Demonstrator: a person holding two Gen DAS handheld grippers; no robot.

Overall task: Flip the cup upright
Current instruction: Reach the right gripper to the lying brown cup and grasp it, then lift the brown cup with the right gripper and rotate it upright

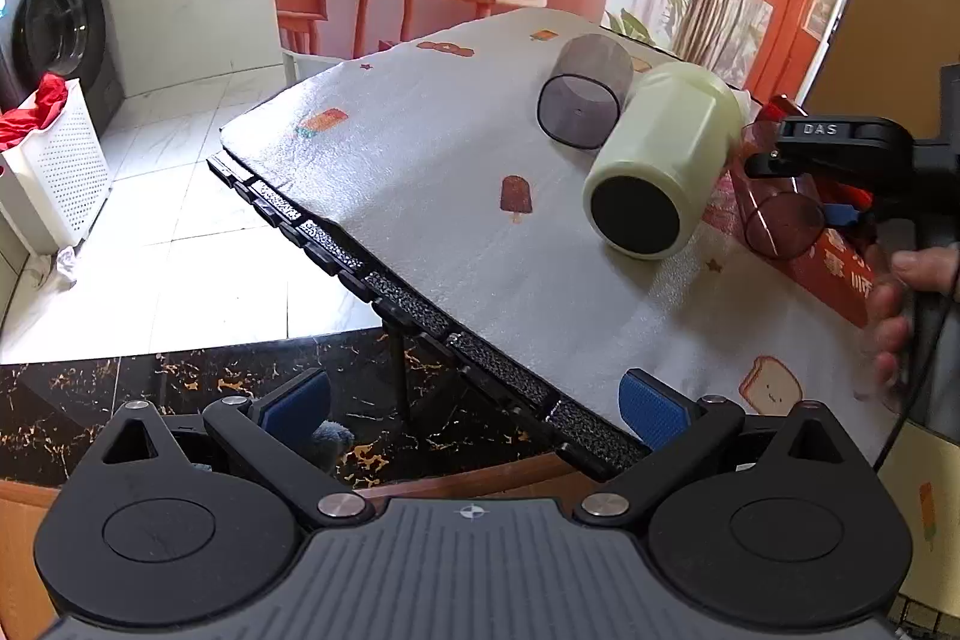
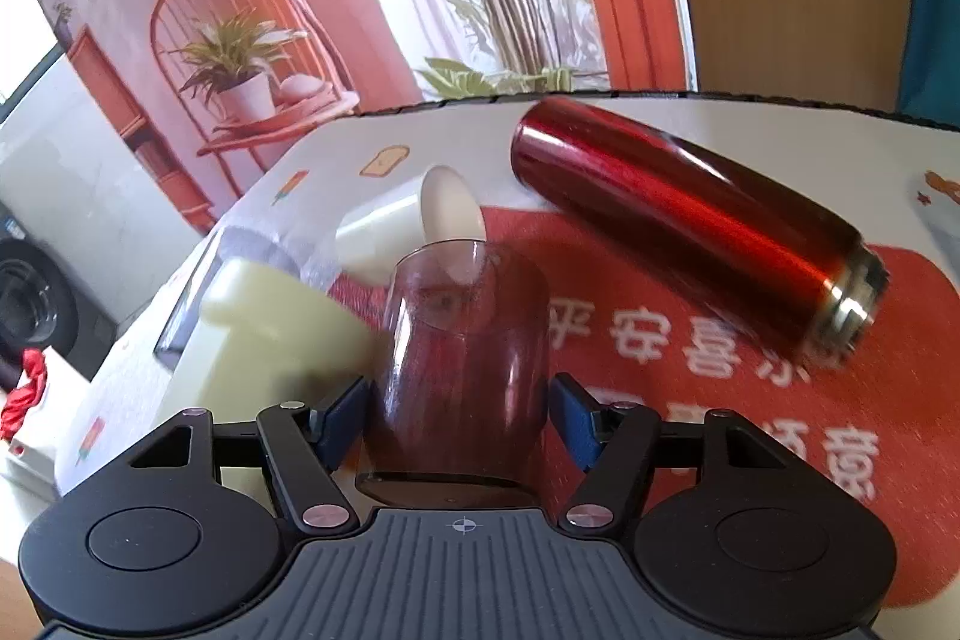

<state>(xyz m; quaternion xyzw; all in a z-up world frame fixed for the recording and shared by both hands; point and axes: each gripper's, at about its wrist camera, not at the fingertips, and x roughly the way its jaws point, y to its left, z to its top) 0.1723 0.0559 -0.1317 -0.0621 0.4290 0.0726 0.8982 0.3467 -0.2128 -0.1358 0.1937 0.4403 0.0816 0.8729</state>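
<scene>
A clear brown-tinted cup [image 2: 462, 358] lies on its side on the red mat between the blue pads of my right gripper [image 2: 459, 418], and the jaws close against its sides. The left wrist view shows the same cup [image 1: 780, 220] held by the right gripper [image 1: 840, 184]. A pale green cup [image 1: 660, 160] lies on its side beside it, black base toward the left camera. A smoky grey cup [image 1: 585, 100] lies on its side behind that. My left gripper [image 1: 480, 412] is open and empty at the table's near edge.
A red metal flask [image 2: 696, 220] lies on its side on the red mat [image 2: 780, 400] at the right. A cream cup [image 2: 414, 220] lies behind the held cup. The table has a white patterned cloth [image 1: 450, 160]. A laundry basket [image 1: 54, 160] stands on the floor at the left.
</scene>
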